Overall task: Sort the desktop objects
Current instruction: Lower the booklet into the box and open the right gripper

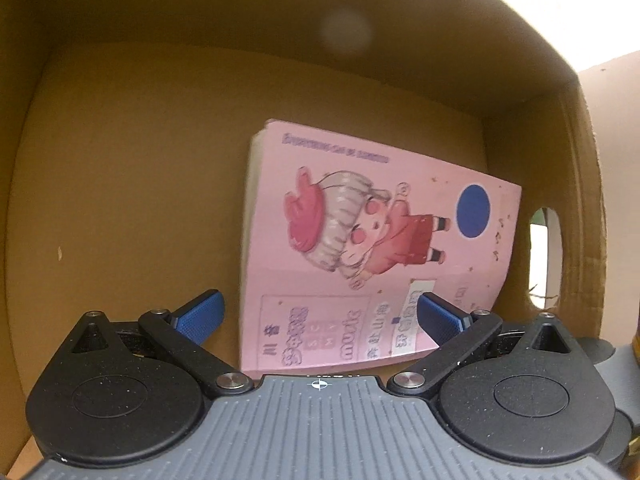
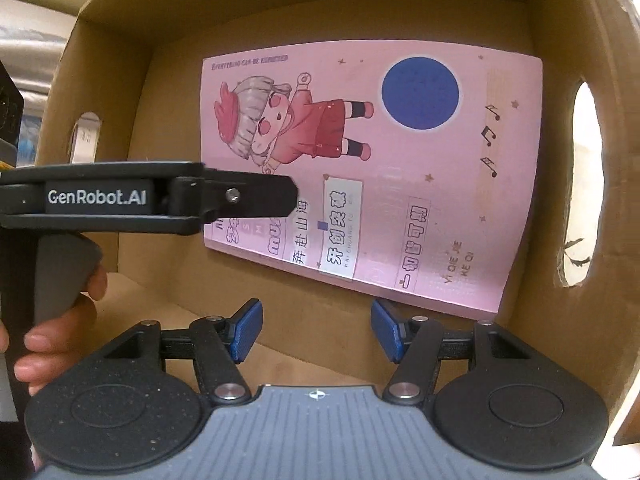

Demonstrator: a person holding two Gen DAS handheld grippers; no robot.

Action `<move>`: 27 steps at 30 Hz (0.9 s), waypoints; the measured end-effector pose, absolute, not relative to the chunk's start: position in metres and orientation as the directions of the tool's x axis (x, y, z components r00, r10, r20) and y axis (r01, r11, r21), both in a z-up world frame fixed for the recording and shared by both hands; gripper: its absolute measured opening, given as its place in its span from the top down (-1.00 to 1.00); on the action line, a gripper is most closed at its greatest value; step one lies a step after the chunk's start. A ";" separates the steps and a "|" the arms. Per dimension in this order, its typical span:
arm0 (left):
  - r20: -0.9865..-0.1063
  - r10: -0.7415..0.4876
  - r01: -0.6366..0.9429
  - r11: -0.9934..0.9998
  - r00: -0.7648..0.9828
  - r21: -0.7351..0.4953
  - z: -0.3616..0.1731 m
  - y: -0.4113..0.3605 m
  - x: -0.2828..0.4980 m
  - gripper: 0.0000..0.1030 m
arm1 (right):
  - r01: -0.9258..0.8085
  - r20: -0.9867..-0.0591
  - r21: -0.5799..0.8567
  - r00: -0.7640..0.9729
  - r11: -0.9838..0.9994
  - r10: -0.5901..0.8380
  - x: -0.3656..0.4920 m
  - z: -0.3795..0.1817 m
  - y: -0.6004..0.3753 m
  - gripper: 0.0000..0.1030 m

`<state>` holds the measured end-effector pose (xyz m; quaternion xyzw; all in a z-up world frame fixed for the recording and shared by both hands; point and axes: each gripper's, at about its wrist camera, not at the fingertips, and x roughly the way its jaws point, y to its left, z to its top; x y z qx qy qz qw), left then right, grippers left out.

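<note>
A pink notebook (image 1: 360, 248) with a cartoon girl and a blue circle on its cover lies flat on the floor of a cardboard box (image 1: 120, 160). My left gripper (image 1: 320, 316) is open and empty inside the box, its fingers apart just above the notebook's near edge. In the right wrist view the notebook (image 2: 400, 168) fills the box floor. My right gripper (image 2: 316, 330) is open and empty, above the box's near wall. The left gripper's black body (image 2: 160, 198) reaches in from the left over the notebook.
The box wall (image 2: 560, 20) rises on all sides, with oval handle holes on the right (image 2: 586, 184) and left (image 2: 84, 136). A hand (image 2: 56, 332) holds the left gripper's grip at the left edge. Bare cardboard floor (image 1: 140, 200) lies left of the notebook.
</note>
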<state>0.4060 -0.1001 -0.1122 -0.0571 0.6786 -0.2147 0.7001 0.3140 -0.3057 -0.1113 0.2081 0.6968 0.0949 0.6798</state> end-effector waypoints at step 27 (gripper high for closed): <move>-0.890 -0.449 0.298 0.862 0.075 -0.410 -0.127 -0.107 0.432 -1.00 | 0.227 -0.879 0.468 0.220 0.854 0.423 0.325 -0.095 -0.316 -0.24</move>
